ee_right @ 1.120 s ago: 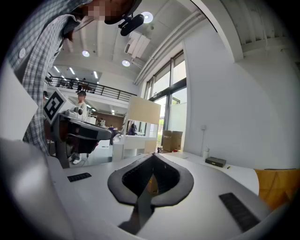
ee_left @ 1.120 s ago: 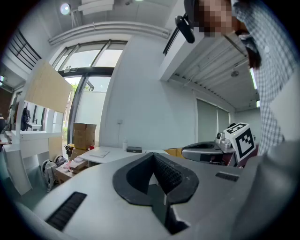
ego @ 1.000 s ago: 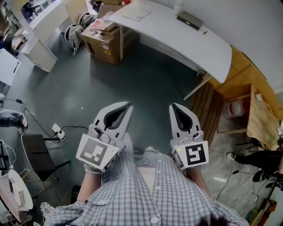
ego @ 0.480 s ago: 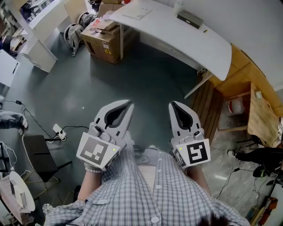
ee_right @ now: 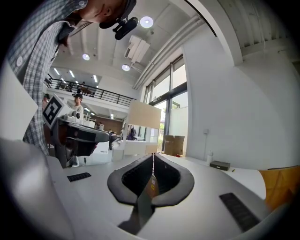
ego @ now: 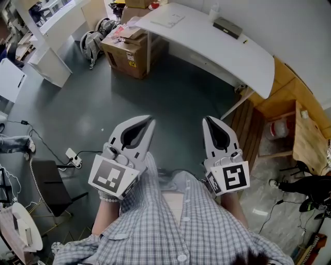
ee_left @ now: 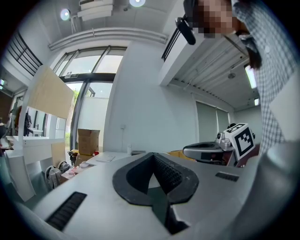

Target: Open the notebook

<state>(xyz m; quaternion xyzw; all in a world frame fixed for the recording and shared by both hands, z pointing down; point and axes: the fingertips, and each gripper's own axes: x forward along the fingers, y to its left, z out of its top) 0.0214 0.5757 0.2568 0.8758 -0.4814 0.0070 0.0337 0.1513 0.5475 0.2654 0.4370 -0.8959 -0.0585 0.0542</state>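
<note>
Notebook (ego: 168, 19): flat, pale, lay on white table (ego: 207, 46), upper centre.
Left gripper (ego: 151, 121): jaws were closed, empty.
Right gripper (ego: 207, 119): jaws were closed, empty.

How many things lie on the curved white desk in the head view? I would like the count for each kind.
Flat white notebook: 1
Dark flat box: 1
White cup: 1
Small pen-like thing: 1
Total: 4

No legible text; yellow sticker (ego: 132, 64) on cardboard box (ego: 123, 47) probably label, unreadable.
</note>
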